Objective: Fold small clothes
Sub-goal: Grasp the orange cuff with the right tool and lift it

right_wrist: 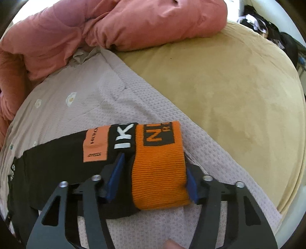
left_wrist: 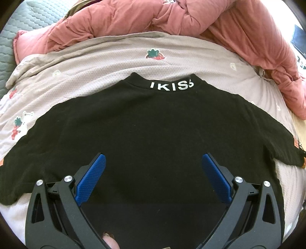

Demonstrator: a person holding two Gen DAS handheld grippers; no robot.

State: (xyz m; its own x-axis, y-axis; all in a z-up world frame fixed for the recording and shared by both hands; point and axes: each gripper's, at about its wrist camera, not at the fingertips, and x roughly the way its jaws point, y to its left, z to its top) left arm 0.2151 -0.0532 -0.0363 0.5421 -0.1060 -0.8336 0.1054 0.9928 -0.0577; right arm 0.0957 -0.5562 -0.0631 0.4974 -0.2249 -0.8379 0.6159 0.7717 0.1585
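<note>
A bed, spread with a pale blanket (left_wrist: 107,69) dotted with strawberries and small flowers; a rumpled pink quilt (left_wrist: 172,17) heaped along the far side, a tan cover (right_wrist: 220,92) off to the right.

Spread flat on the blanket, collar away from the camera: a black top (left_wrist: 145,122), sleeves stretched out to either side. No fold visible anywhere in the body, so by the look of it barely begun. Everything left to do: both sleeves in, sides over, hem up to the collar.

Left claw (left_wrist: 153,166) hanging over the lower body of the top, blue pads spread wide with nothing between them.

Right claw (right_wrist: 155,168) down at the end of one sleeve, narrowed around the orange ribbed cuff (right_wrist: 158,172), one pad on the black cloth beside the cuff, the other against the cuff's outer edge. Apparently pinching, though hard to say how firmly. Probably the start of the first sleeve fold.

Writing: "IKISS" in white along the collar, the last letter bent by the curve of the neck. White "IK" on the sleeve just above the cuff. A peach label (right_wrist: 95,145) beside it, print mostly too small, perhaps "HERO" at the top. Black block on the cuff with large orange letters, cut off, unclear.
</note>
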